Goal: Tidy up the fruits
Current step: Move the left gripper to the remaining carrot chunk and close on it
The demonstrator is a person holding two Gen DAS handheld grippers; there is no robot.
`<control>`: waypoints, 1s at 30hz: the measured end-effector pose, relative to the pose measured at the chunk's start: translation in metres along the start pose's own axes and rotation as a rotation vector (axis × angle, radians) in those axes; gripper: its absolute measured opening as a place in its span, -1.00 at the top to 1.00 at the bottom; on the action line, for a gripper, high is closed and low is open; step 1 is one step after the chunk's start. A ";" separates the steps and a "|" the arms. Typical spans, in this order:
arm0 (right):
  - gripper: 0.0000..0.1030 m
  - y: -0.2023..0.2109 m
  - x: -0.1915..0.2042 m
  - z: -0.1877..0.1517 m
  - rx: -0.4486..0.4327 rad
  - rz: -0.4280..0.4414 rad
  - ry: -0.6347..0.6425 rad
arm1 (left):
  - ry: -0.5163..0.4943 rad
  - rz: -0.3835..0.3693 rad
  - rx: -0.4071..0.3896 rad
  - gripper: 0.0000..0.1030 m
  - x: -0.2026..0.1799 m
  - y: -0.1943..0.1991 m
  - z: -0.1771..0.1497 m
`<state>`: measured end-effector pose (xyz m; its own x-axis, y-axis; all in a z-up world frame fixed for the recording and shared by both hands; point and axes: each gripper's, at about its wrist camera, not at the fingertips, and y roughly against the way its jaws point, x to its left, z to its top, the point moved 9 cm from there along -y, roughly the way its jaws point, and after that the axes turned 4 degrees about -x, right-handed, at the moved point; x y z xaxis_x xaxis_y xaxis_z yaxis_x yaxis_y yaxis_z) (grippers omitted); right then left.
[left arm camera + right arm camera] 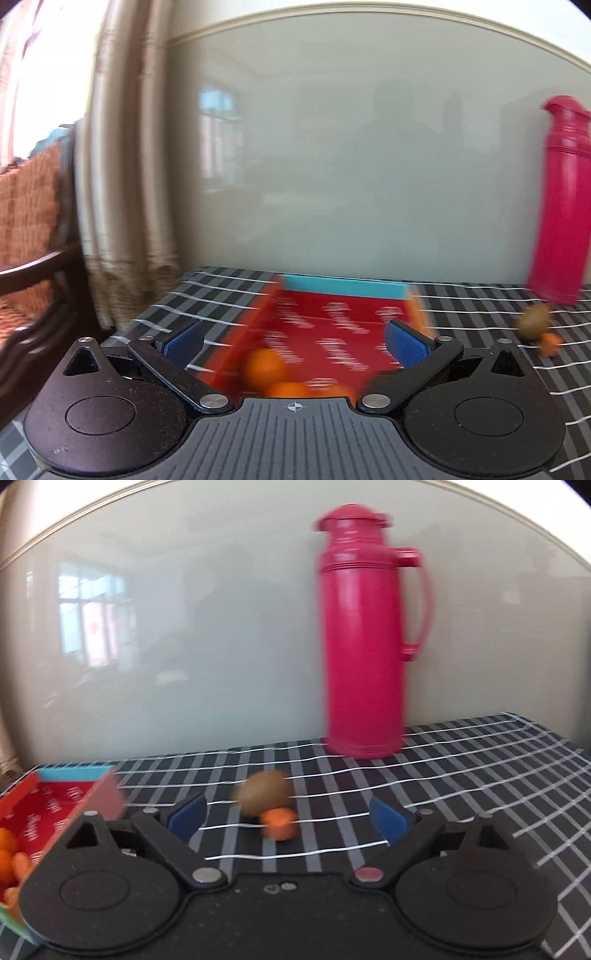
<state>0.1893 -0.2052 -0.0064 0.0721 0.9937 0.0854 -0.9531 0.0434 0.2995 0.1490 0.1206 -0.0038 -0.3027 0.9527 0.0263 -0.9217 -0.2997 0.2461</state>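
Both tongs are spread and hold nothing. The left tongs [293,341] hang over a red box [332,317] with oranges [266,367] inside; only this view shows a chair [33,236] and curtain [122,184]. The right tongs [288,814] face a kiwi [264,792] touching a small orange piece [279,823] on the checked cloth [461,775]. A pink thermos [364,635] stands behind, near the pale wall [203,627].

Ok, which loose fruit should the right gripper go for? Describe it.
Find the tall pink thermos on the checked tablecloth. In front of it, ahead of the open right gripper, lies the kiwi: brown and oval, unlike the small orange piece touching it.
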 end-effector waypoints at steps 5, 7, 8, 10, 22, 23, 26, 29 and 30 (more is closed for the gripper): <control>-0.84 0.001 -0.050 0.006 -0.027 -0.096 -0.052 | -0.032 -0.113 0.026 -1.00 -0.072 -0.002 -0.005; -0.84 0.001 -0.068 0.007 -0.032 -0.140 -0.052 | -0.047 -0.152 0.042 -1.00 -0.099 -0.004 -0.010; -0.84 0.001 -0.076 0.007 -0.033 -0.156 -0.050 | -0.053 -0.171 0.051 -1.00 -0.111 -0.003 -0.012; -0.84 0.002 -0.091 0.006 -0.039 -0.179 -0.047 | -0.062 -0.205 0.064 -1.00 -0.134 -0.003 -0.016; -0.84 0.002 -0.167 0.002 -0.036 -0.283 -0.093 | -0.141 -0.324 0.122 -0.99 -0.244 -0.014 -0.028; -0.84 0.002 -0.172 0.002 -0.036 -0.290 -0.098 | -0.148 -0.329 0.134 -0.99 -0.252 -0.014 -0.029; -0.85 0.000 -0.183 0.003 -0.040 -0.308 -0.115 | -0.148 -0.347 0.144 -0.99 -0.273 -0.016 -0.030; -0.84 -0.005 -0.194 0.002 -0.038 -0.328 -0.128 | -0.157 -0.352 0.165 -0.99 -0.291 -0.023 -0.034; -0.84 -0.007 -0.198 0.002 -0.035 -0.337 -0.128 | -0.164 -0.346 0.167 -0.99 -0.296 -0.025 -0.036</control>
<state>0.1820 -0.4021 -0.0238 0.4182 0.9021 0.1066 -0.8789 0.3722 0.2982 0.2532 -0.1554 -0.0523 0.0726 0.9952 0.0649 -0.9065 0.0387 0.4205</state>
